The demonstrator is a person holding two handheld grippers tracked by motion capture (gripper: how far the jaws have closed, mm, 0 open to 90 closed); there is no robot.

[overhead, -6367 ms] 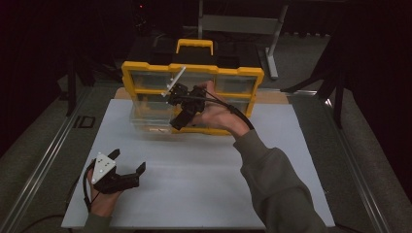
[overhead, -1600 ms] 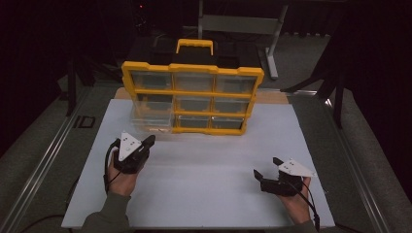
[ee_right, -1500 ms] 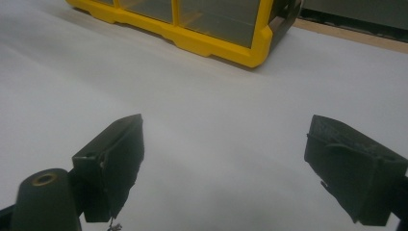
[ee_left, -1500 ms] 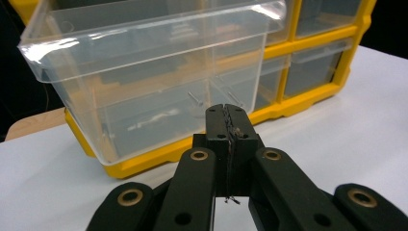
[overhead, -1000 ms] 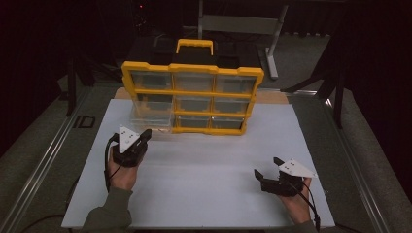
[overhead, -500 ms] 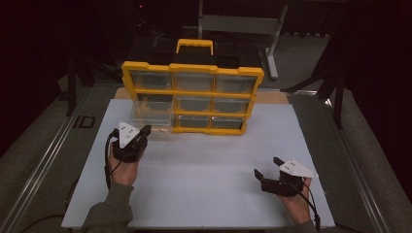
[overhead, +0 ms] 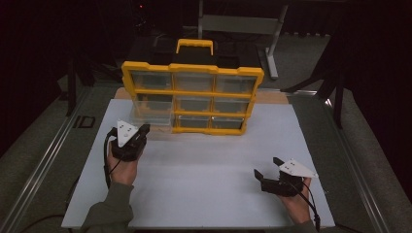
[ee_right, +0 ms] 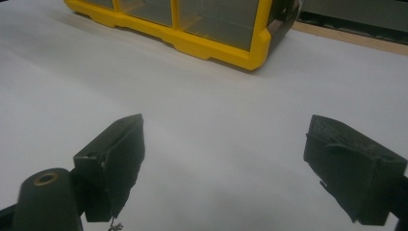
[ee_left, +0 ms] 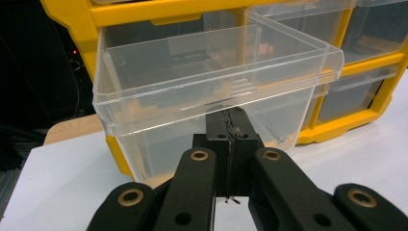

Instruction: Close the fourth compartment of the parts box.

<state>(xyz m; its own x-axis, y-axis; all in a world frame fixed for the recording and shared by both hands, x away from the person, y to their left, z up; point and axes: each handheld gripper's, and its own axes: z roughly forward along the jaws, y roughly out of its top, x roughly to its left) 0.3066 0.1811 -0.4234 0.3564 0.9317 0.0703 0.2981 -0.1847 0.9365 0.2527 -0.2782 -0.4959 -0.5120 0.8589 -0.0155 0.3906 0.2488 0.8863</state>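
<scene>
A clear plastic drawer (ee_left: pixel 211 77) sticks out of the bottom-left slot of a yellow organizer box (overhead: pixel 192 92) that stands upright at the far side of the white table (overhead: pixel 204 194). The drawer is see-through, with a rounded lip along its front edge and thin ribs moulded into its walls; it looks empty. The box has three rows of three clear drawers and a yellow handle (overhead: pixel 194 46) on top. The left gripper (ee_left: pixel 230 126) sits right in front of the pulled-out drawer, its jaws pressed together with nothing between them, the tips at the drawer's front wall. The right gripper (overhead: pixel 266 167) rests on the table well apart from the box, jaws spread wide and empty.
</scene>
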